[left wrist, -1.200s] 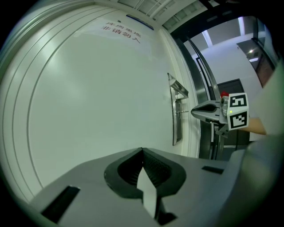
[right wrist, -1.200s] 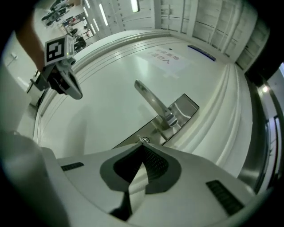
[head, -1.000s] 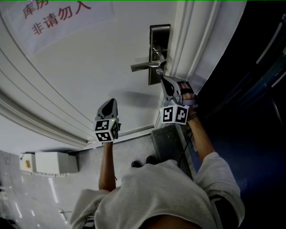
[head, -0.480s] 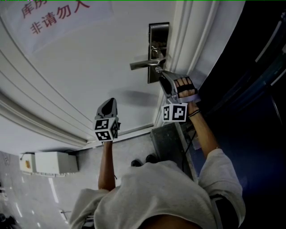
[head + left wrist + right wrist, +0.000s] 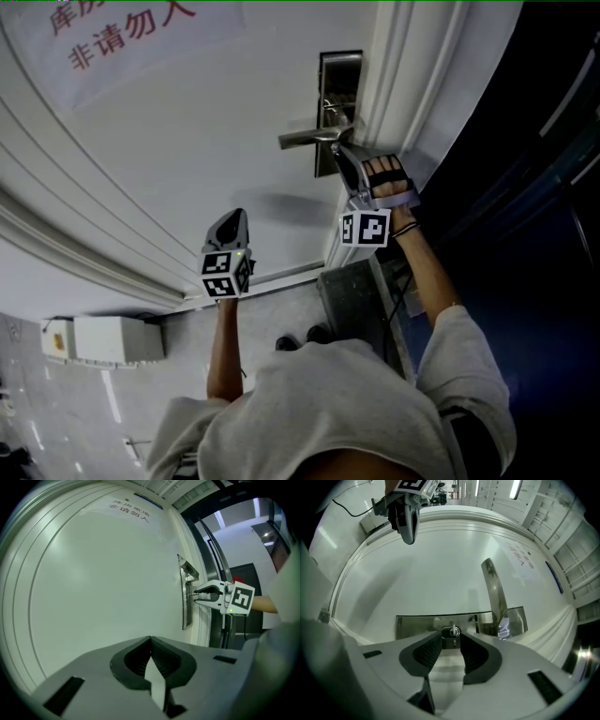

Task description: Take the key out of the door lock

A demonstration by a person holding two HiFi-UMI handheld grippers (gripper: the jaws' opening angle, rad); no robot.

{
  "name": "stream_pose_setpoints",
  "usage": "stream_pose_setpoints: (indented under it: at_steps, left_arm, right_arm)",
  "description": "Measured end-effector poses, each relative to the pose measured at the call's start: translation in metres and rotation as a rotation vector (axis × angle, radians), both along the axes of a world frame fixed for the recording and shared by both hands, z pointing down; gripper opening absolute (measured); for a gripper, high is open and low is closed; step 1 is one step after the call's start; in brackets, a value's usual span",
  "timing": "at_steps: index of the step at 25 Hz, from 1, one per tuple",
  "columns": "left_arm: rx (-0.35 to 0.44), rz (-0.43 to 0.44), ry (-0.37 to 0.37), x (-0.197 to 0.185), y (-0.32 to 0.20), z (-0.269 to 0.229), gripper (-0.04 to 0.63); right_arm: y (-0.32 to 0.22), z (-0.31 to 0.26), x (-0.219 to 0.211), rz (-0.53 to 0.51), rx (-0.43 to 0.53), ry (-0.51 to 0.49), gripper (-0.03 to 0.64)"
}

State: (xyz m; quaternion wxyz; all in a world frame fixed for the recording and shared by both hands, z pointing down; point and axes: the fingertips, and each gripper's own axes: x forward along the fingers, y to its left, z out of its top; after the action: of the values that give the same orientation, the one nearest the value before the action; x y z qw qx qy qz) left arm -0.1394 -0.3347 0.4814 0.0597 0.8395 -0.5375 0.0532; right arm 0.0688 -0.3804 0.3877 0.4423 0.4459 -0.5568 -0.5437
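Observation:
A small silver key (image 5: pixel 454 632) sticks out of the cylinder in the steel lock plate (image 5: pixel 417 623) on a white door. My right gripper (image 5: pixel 451 640) is right at it, jaws opening, with the key between the pads and a gap on each side. From the head view the right gripper (image 5: pixel 343 157) points at the plate (image 5: pixel 336 70) just under the lever handle (image 5: pixel 309 139). My left gripper (image 5: pixel 228 221) hangs lower left, away from the lock, facing bare door. Its jaws (image 5: pixel 150 640) are shut on nothing.
The lever handle (image 5: pixel 494 592) juts out beside the key. A notice with red print (image 5: pixel 122 37) hangs on the door. At the door's foot stand a dark metal box (image 5: pixel 352 300) and a white box (image 5: pixel 103 339). A dark glass wall (image 5: pixel 525 187) lies right of the frame.
The right gripper moved a little closer to the lock plate and its jaws spread apart. The left gripper has stayed where it was.

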Motion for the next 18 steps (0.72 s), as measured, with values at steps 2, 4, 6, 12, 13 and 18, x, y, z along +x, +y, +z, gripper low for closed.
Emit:
stream_pose_setpoints:
  at_steps: [2, 4, 6, 12, 13, 18]
  left_arm:
    - [-0.003, -0.004, 0.001, -0.002, 0.000, 0.002, 0.018]
    - [-0.008, -0.009, -0.001, -0.005, -0.001, 0.004, 0.018]
    - [-0.010, -0.012, -0.001, -0.006, -0.001, 0.005, 0.018]
    - [-0.013, -0.013, 0.006, -0.007, -0.004, 0.006, 0.018]
    - [-0.013, -0.011, 0.007, -0.006, -0.005, 0.006, 0.018]
    - [-0.012, 0.007, 0.007, 0.002, -0.008, 0.006, 0.018]
  right_arm:
    - [-0.004, -0.001, -0.002, -0.003, 0.006, 0.000, 0.126]
    - [-0.006, -0.002, -0.003, -0.007, 0.014, -0.003, 0.101]
    - [-0.008, -0.004, -0.004, -0.008, 0.033, -0.002, 0.063]
    - [-0.009, -0.006, -0.005, -0.004, 0.069, 0.010, 0.034]
    - [-0.009, -0.006, -0.005, -0.003, 0.071, 0.009, 0.034]
    - [-0.008, -0.006, -0.005, -0.010, 0.073, 0.002, 0.033]
